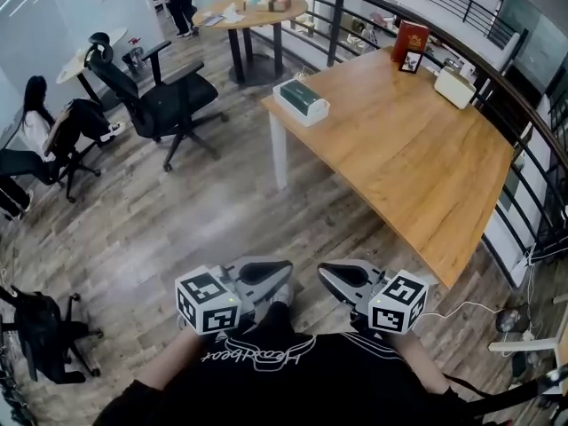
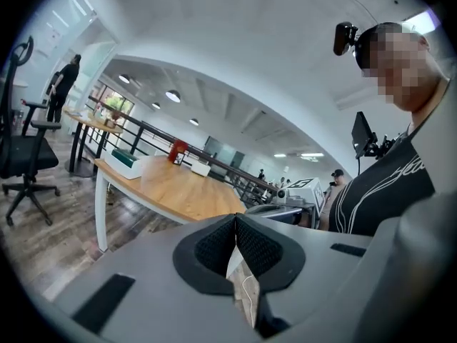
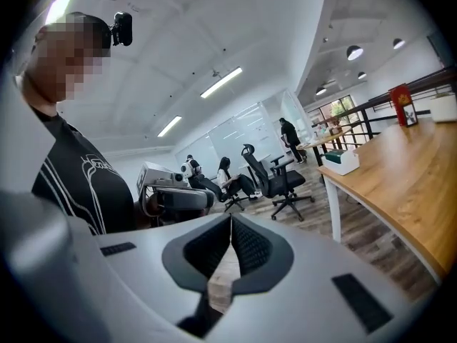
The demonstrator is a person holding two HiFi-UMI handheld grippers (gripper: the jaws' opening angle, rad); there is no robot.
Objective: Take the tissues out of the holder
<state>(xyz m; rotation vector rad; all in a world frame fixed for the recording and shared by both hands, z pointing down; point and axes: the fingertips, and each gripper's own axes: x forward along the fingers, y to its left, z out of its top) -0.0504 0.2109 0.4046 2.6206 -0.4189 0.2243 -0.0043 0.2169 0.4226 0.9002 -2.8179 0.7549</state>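
In the head view, the left claw and the right claw are both low, close to the person's body and above the wooden floor, with their tips pointing toward each other. They are well apart from the table. The tissue holder, a white box with a green top, stands on the left corner of the table, above the white leg. A red box stands at the far edge, and a black office chair is on the floor to the left of the table. In the left gripper view, the left claw is clenched, its dark pads meet and nothing is between them; the tissue holder is seen far off on the table's end. In the right gripper view, the right claw is also clenched and empty, and the holder is again far away at the table's corner.
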